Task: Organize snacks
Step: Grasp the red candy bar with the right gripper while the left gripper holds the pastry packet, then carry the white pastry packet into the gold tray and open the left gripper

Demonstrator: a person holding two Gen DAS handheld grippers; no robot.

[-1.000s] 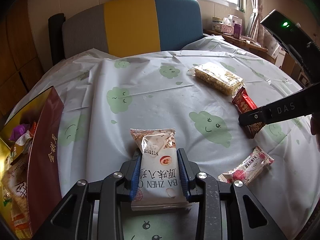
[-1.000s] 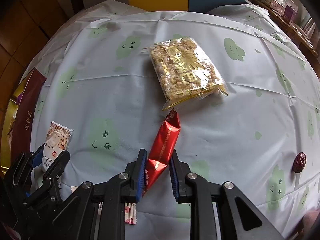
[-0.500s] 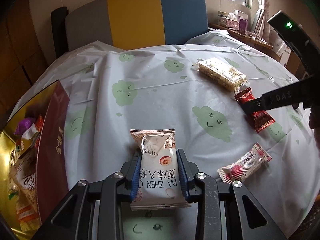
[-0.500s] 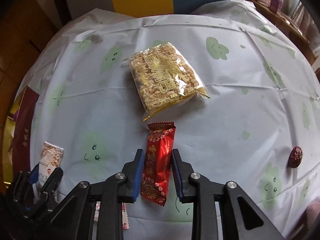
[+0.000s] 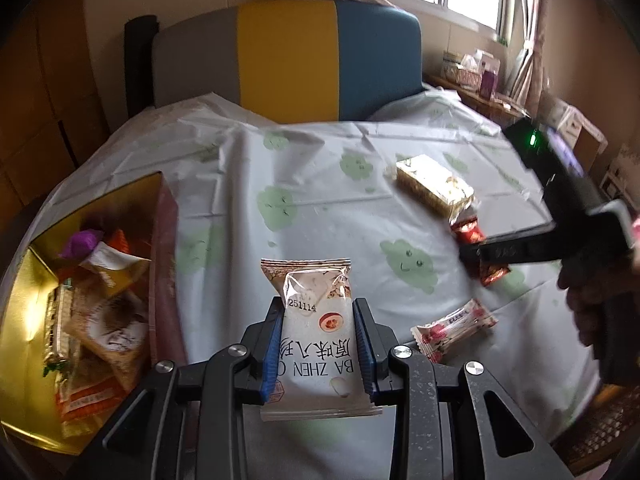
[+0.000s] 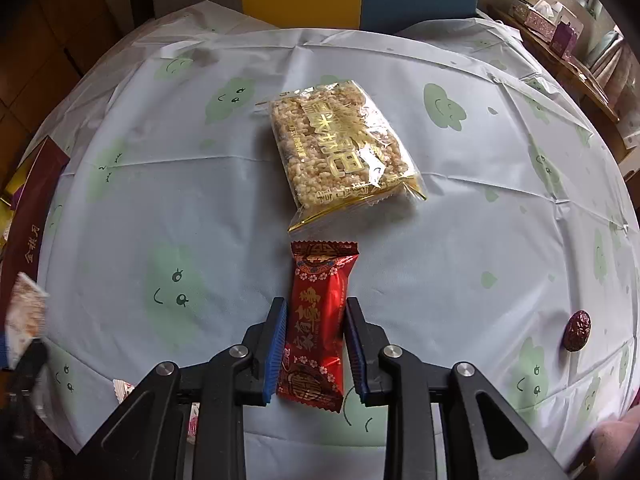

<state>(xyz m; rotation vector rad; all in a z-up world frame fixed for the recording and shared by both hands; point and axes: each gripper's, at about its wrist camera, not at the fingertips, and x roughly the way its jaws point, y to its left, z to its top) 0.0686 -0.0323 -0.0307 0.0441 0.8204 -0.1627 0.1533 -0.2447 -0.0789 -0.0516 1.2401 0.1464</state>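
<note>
**Two snacks in my grippers above the table**

My left gripper [image 5: 319,344] is grasping the white snack packet [image 5: 316,332], lifted clear of the tablecloth [image 5: 320,200], with the open gold box [image 5: 24,300] of snacks lying at nine o'clock from it. My right gripper [image 6: 316,350] is straddling the red snack packet [image 6: 318,320]; its jaws have just been opening slightly, pads against the wrapper's sides. The rice cake pack [image 6: 340,152] is lying at twelve o'clock, just beyond the red packet. A red date [image 6: 577,330] is sitting at three o'clock.
</note>
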